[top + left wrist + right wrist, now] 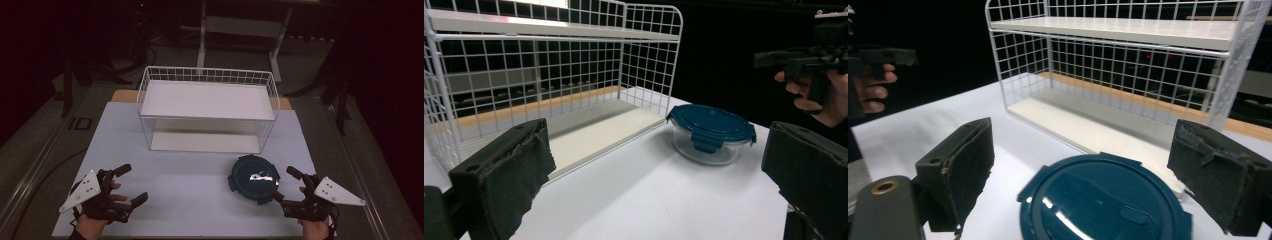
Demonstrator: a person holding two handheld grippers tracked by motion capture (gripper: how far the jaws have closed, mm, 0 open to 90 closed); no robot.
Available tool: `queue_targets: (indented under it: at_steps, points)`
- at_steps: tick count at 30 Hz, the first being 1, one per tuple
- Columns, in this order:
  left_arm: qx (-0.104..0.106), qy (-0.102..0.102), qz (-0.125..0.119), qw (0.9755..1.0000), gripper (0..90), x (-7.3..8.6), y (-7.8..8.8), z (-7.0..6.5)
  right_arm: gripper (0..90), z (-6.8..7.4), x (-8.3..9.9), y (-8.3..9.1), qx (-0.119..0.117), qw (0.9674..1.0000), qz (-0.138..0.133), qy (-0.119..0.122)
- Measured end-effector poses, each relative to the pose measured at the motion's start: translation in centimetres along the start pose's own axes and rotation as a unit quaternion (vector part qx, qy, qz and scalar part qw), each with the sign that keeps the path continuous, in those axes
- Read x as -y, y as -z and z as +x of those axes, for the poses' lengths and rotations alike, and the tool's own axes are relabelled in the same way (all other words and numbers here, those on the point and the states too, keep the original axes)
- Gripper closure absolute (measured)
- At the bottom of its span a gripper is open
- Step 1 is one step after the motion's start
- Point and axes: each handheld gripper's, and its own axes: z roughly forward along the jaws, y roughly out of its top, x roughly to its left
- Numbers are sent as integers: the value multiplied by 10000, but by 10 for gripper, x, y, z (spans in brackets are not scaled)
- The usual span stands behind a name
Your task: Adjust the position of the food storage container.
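A round glass container with a dark blue clip lid (254,178) (710,132) (1100,200) sits on the white table, front right of centre. My right gripper (285,184) (1083,170) stands open just right of it, its jaws spread wide, with the lid between and ahead of them in the right gripper view. My left gripper (132,184) (659,165) is open near the front left of the table with nothing between its jaws. A white two-tier wire shelf rack (207,107) (539,95) (1128,75) stands at the back middle of the table; both shelves are bare.
The white tabletop (185,180) ends close behind the rack, where a wooden edge (122,95) shows. Beyond lie dark floor, cables and a white frame stand (240,30). In the left gripper view the other hand's gripper (809,60) hovers at the upper right.
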Motion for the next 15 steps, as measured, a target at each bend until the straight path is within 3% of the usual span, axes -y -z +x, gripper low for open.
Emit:
queue_targets:
  at_steps: [6,8,9,11,12,15]
  points:
    - [-4,-21,-101,9999,1,-2,1,0,107,3,-13,-1,-65,10000,23,-9]
    - [1,-34,-89,10000,2,-2,0,-1,107,-2,-18,-1,-207,9998,18,-56]
    - [16,-34,-86,10000,2,-2,-1,-1,123,-4,-20,-2,-84,9999,123,-4]
    - [32,-26,-86,10000,2,-2,-1,-2,123,-4,-20,-2,-84,9999,123,-4]
    - [51,-55,-57,10000,1,-1,-3,-2,165,-8,-20,-4,85,9992,328,190]
    - [67,-37,-64,10000,2,-1,-3,-2,222,-15,-18,-6,104,9986,488,166]
